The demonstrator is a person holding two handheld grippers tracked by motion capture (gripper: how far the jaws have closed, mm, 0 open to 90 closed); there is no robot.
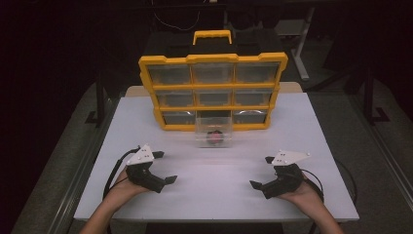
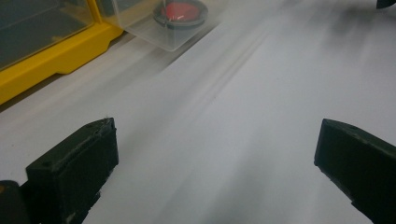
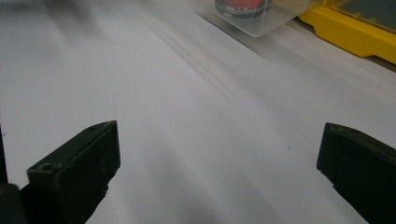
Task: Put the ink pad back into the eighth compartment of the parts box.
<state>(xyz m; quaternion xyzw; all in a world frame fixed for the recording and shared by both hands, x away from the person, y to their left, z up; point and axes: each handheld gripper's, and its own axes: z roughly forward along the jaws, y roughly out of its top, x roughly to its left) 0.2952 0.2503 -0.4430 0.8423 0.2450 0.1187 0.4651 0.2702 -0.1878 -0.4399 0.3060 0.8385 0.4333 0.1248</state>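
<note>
While both sets of tongs rest low on the white table [image 1: 214,195] with their jaws spread wide and nothing between them, the left tongs [image 1: 165,168] and the right tongs [image 1: 261,171] sit well apart from the work, one at each near corner. Ahead of them, midway across the table, a clear drawer [image 1: 214,132] stands pulled out of the bottom row of the yellow organizer [image 1: 213,92], its back end close to or still in the empty middle slot, and a small red round object [image 1: 214,136] lies inside it. The sensible step looks like reaching for that drawer or its contents. One set of tongs should steady the clear wall so the light plastic does not slide, while the other comes down from above, jaws kept wide until they straddle the red piece.
</note>
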